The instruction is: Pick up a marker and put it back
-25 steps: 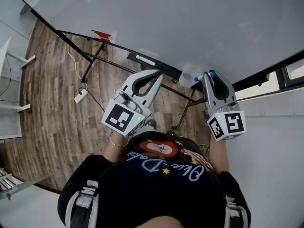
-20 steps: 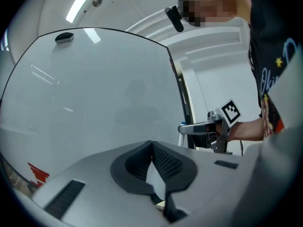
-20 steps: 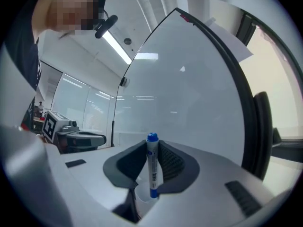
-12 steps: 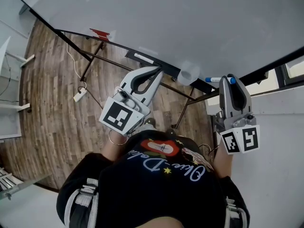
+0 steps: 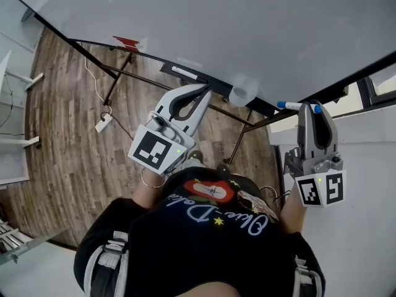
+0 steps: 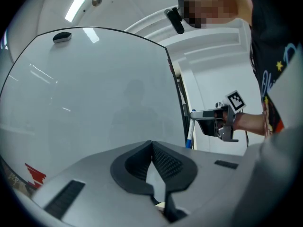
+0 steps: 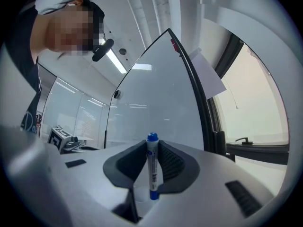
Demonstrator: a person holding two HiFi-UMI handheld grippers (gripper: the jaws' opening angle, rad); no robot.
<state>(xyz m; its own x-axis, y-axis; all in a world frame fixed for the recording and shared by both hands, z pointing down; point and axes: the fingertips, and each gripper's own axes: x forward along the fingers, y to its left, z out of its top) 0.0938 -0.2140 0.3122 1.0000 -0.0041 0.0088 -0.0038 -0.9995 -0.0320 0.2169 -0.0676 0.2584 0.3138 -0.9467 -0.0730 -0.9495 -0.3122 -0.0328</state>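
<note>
**Scene inventory, left to right**

1. Whiteboard [image 5: 216, 23]: one, blank, filling the far side. One ledge [image 5: 162, 67] runs along its lower edge.
2. Plug with cable [image 5: 104, 125]: one, on the wooden floor [image 5: 55, 141] at far left.
3. Red piece [image 5: 127, 43]: one, at the board's lower left edge. What it is cannot be told.
4. Long pale object [image 5: 185, 73]: one, lying on the ledge. It may be a second marker but is too small to tell.
5. Left gripper [image 5: 207, 90]: one, raised near the ledge, fingers brought together with nothing between them.
6. Clear cup [image 5: 242, 94]: one, at the ledge, between the two grippers.
7. Marker [image 5: 288, 105]: one confirmed, with a white barrel and blue at both ends. It is off the ledge, right of the cup, near the board's right edge, and lies crosswise in the right gripper.
8. Right gripper [image 5: 309, 107]: one, fingers pressed partway closed on the marker's mid-barrel.

**Handling, judged**
- The marker is probably light and stiff, with a smooth plastic barrel, and not fragile.
- A round barrel may swivel or slip between the pads.
- The middle of the barrel is the best hold, keeping off the cap.
</note>
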